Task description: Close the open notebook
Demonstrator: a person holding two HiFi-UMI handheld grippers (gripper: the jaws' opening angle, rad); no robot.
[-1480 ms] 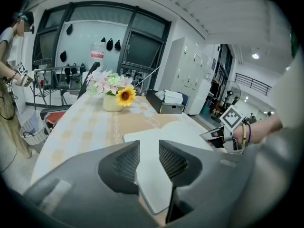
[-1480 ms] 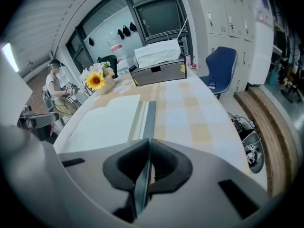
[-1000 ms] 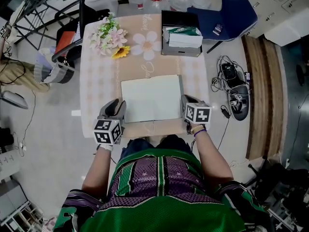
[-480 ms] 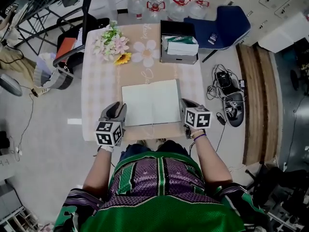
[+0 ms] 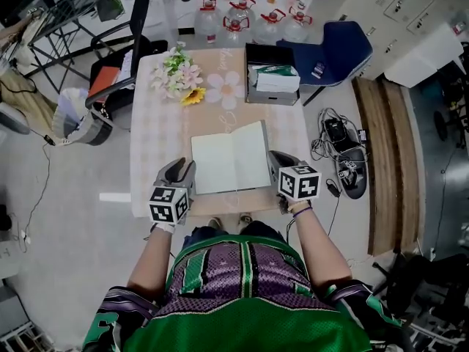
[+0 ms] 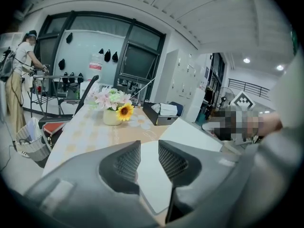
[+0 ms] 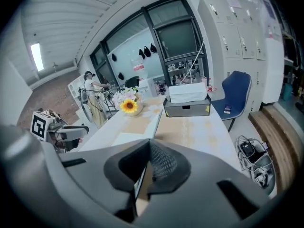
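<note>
Head view, your notebook [image 5: 233,158] lies open at the near edge of the table [image 5: 157,134], right cover tilted up, left gripper view, your left gripper [image 6: 149,148] jaws wide apart, empty, a page beyond the gap, right gripper view, your right gripper [image 7: 146,148] jaws pinched tight on the cover's edge.

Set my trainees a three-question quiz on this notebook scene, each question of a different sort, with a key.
1. True or false: the right gripper is shut on the right-hand edge of the notebook.
2. What shares the far end of the table with the flowers? A) a dark box B) a kettle C) a laptop
3. Fill in: the jaws of the left gripper stand ____.
Key: 1 true; 2 A; 3 apart.
</note>
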